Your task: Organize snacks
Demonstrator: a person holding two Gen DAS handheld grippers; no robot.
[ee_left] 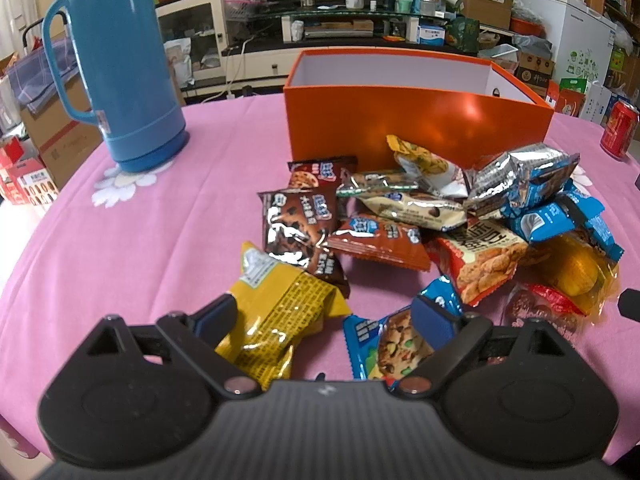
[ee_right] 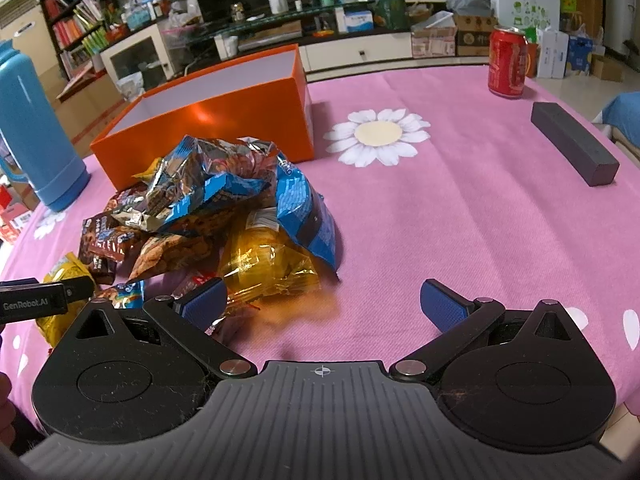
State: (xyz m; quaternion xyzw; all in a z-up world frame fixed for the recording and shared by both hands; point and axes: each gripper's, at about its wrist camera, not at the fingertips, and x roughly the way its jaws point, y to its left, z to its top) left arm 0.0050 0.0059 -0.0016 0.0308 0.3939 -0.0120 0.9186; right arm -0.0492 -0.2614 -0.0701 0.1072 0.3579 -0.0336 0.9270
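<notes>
Looking through the left wrist camera, I see my left gripper point(ee_left: 324, 316) spread wide and grasping nothing, angled down over the near edge of the snack pile point(ee_left: 432, 220). A yellow packet point(ee_left: 276, 316) lies beside its left pad, and a blue cookie packet point(ee_left: 392, 344) sits by the right pad; I cannot tell whether either pad actually touches its packet. Beyond them the rest of the packets, brown, cream, silver-blue and red, are heaped on the pink tabletop point(ee_left: 160, 220) just in front of the orange box point(ee_left: 416, 124), which stands open. A blue thermos point(ee_left: 120, 64) stands upright on the far left, well apart from the pile, and a red can point(ee_left: 619, 128) stands at the far right edge.

On the right wrist camera, my right gripper point(ee_right: 324, 304) is likewise wide open and empty, tilted down toward the cloth. Its left pad sits against the near fringe of the pile, by a clear amber wrapper point(ee_right: 268, 264); its right pad hangs over bare pink cloth. The pile lies left of centre, with the box behind it. A dark rectangular block point(ee_right: 574, 148) lies far right, the can beyond it. The left gripper's black body pokes in at the left edge.
</notes>
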